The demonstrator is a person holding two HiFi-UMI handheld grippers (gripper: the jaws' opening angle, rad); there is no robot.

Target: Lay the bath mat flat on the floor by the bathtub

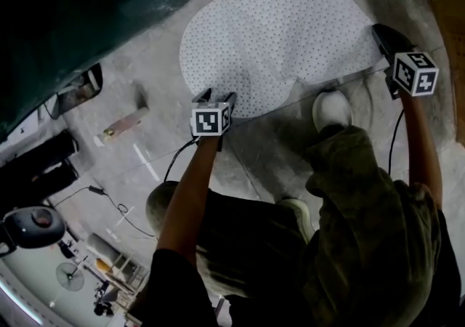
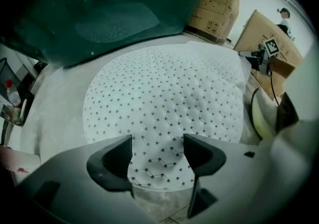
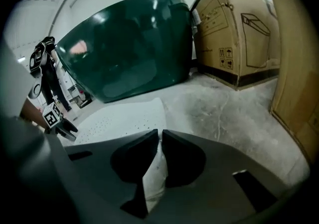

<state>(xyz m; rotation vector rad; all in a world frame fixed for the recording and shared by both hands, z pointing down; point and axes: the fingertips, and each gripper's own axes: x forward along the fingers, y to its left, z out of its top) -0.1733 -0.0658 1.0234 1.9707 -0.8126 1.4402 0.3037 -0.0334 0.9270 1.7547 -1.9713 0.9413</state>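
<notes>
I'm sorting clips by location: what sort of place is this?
Probably a storeroom or workshop staged as a bathroom: a dark green bathtub stands on bare concrete floor beside cardboard boxes, a bath mat before it.

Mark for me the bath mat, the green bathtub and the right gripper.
bath mat (image 1: 276,35), head view, middle of its dotted top.
bathtub (image 3: 129,49), right gripper view, its dark green side wall.
right gripper (image 3: 159,136), right gripper view, between its fingertips, shut on the bath mat's edge.
</notes>
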